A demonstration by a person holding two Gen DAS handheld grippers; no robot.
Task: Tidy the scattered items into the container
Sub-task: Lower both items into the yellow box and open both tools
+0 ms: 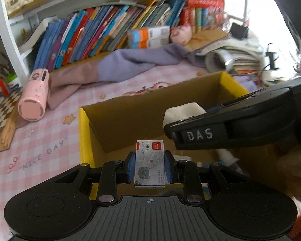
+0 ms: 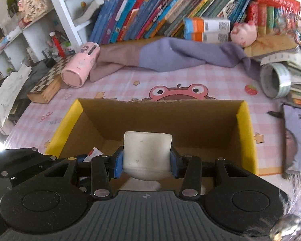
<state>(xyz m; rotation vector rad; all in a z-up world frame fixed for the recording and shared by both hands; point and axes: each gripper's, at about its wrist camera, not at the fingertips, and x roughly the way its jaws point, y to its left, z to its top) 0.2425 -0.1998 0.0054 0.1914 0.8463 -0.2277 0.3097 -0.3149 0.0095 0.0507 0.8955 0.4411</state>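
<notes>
Left gripper (image 1: 149,166) jaws clamped on staple box (image 1: 149,163); right gripper (image 2: 147,161) jaws pinching white block (image 2: 147,152). Open cardboard box (image 2: 248,140) lies just beyond and beneath both jaws.

Surface (image 2: 220,78): pink checked cover with a frog print.
Middle: open cardboard box (image 2: 248,128) with yellow edges.
Left: pink bottle (image 2: 78,68) on its side, beside a chessboard (image 2: 48,84).
Back: pink and purple cloth (image 2: 160,56), row of books (image 2: 150,12).
Right: phone (image 2: 296,136), tape roll (image 2: 275,80), stacked papers (image 2: 299,74).
</notes>
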